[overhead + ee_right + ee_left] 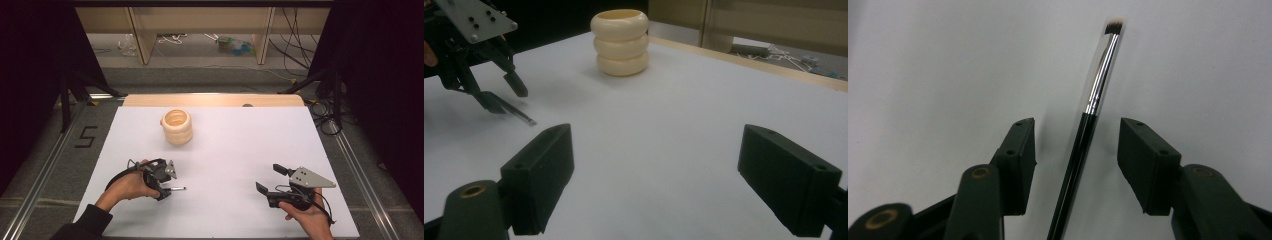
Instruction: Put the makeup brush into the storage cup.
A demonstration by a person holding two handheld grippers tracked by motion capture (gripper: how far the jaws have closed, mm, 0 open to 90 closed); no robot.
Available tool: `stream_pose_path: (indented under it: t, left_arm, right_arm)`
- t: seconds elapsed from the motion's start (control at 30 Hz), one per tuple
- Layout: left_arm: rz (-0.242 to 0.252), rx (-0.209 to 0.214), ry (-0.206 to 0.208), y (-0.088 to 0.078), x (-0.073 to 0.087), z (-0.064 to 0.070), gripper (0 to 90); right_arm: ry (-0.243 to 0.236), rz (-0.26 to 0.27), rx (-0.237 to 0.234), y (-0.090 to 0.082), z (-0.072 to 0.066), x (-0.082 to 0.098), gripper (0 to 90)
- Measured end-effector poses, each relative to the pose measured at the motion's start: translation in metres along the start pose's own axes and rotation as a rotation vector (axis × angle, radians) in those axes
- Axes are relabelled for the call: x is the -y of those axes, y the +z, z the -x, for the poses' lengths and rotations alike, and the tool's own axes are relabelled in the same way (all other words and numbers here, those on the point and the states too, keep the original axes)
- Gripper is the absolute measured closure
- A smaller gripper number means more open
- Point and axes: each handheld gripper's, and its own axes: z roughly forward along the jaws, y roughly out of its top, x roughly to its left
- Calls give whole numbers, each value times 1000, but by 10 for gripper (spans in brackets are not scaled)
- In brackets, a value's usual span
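Light fell evenly on the white table [225, 150], surroundings stayed dark; glare streaked the brush [1088, 125], tip blurred

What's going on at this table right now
A person holds a claw in each hand over a white table. The left claw is lowered around a thin makeup brush lying on the table, jaws on either side of its handle with gaps showing, so it is not gripped yet. The right claw waits open with nothing between its jaws. A cream ribbed cup stands farther back.
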Motion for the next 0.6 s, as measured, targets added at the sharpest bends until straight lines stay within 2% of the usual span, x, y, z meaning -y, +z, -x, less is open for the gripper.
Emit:
stream_pose_path:
  t: [0.03,0.13,0.17,0.2,0.3,0.4,0.43,0.47,0.5,0.53,0.57,0.6]
  left_arm:
    - [-18,20,6,0,-1,-1,520]
    - [-24,22,8,1,-1,-1,533]
    - [-28,21,14,1,-2,-1,542]
    - [-36,25,28,2,-2,-1,559]
    - [-42,21,25,3,-2,-1,575]
    - [-44,34,25,3,-3,0,603]
    - [-48,49,4,4,-3,2,603]
    - [-56,58,4,4,-4,2,619]
    - [-56,58,4,4,-4,2,627]
    - [-59,45,39,4,-5,-1,635]
    - [-59,45,39,4,-5,-1,646]
    - [-63,67,1,4,-5,1,655]
  right_arm:
    - [-9,-21,7,-2,0,-1,159]
    - [-9,-22,7,-2,0,-1,159]
    - [0,-5,-3,0,0,0,159]
    - [-11,2,1,0,0,0,159]
    - [-8,-19,8,-1,0,-1,159]
    - [-13,-20,9,-1,-1,-1,159]
    - [-15,-15,7,-1,0,-1,159]
    - [-32,-2,9,0,1,-1,159]
    - [-20,-11,7,0,0,-1,159]
    - [-15,-15,5,0,-1,-1,159]
    - [-15,-15,5,0,-1,-1,159]
    - [-15,-15,5,0,-1,-1,159]
